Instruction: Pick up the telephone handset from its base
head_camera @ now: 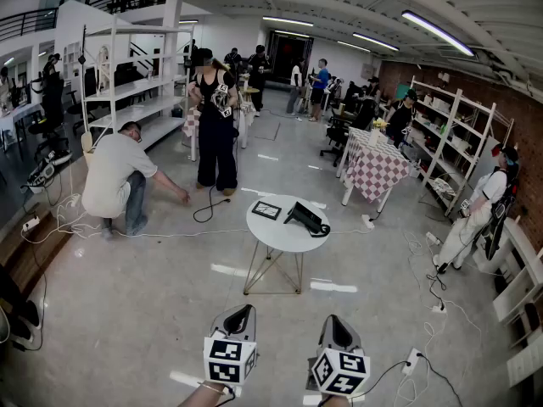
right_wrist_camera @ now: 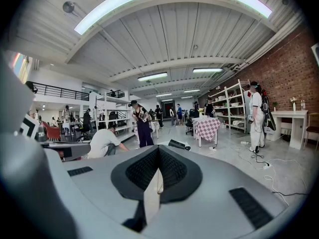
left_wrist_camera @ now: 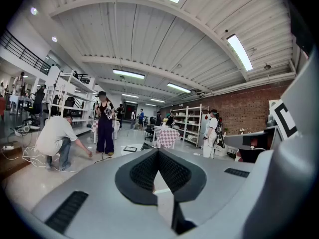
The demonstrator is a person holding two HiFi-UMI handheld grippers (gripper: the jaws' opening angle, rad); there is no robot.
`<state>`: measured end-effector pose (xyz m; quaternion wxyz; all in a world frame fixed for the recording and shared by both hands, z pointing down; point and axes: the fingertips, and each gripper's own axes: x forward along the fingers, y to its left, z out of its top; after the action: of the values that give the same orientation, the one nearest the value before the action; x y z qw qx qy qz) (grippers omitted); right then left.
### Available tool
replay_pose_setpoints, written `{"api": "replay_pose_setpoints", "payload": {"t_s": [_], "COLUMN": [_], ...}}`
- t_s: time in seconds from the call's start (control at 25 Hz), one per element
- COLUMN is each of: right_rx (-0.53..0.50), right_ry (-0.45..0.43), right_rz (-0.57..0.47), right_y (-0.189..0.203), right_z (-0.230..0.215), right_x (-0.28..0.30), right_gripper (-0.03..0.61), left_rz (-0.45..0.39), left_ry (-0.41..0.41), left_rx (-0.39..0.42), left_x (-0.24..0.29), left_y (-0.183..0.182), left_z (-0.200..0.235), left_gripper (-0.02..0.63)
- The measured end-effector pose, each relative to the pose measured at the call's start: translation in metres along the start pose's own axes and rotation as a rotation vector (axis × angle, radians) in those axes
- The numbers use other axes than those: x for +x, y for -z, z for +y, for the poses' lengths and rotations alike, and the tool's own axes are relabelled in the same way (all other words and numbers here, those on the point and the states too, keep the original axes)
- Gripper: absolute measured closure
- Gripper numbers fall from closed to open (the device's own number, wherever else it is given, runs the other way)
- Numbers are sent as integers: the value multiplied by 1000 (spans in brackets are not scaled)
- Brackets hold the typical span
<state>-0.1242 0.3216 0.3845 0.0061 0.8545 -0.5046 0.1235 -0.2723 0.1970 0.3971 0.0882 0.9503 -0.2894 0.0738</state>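
Note:
A black telephone (head_camera: 305, 219) sits on the right half of a small round white table (head_camera: 280, 236) a few steps ahead of me, and its handset lies on the base. The right gripper view shows the telephone (right_wrist_camera: 178, 145) small and far, just above the jaws. Both grippers are low at the bottom of the head view, side by side and well short of the table. My left gripper (head_camera: 244, 310) is shut with nothing in it, its pads meeting at the tips (left_wrist_camera: 158, 151). My right gripper (head_camera: 333, 320) is likewise shut and holds nothing (right_wrist_camera: 158, 149).
A flat black framed item (head_camera: 266, 210) lies on the table's left side. A person crouches (head_camera: 114, 181) left of the table, another stands (head_camera: 216, 125) behind it. Cables (head_camera: 204, 210) trail on the floor. A checkered table (head_camera: 373, 168) and shelves (head_camera: 454, 138) stand at the right.

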Motion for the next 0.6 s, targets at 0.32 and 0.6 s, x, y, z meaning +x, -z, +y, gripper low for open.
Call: {"api": "replay_pose_setpoints", "payload": {"t_s": [0.32, 0.6], "right_rx": [-13, 63], "right_ry": [5, 1], "right_rz": [2, -4], "right_y": [4, 11], "right_z": [7, 16], "right_x": [-5, -6], "right_gripper": [554, 554], "left_rz": [6, 13], "left_ry": [-2, 0], "left_rx": [-5, -4], "left_x": [-4, -12], "left_y": [5, 13], "left_z": [10, 22], "left_gripper": [604, 604]}}
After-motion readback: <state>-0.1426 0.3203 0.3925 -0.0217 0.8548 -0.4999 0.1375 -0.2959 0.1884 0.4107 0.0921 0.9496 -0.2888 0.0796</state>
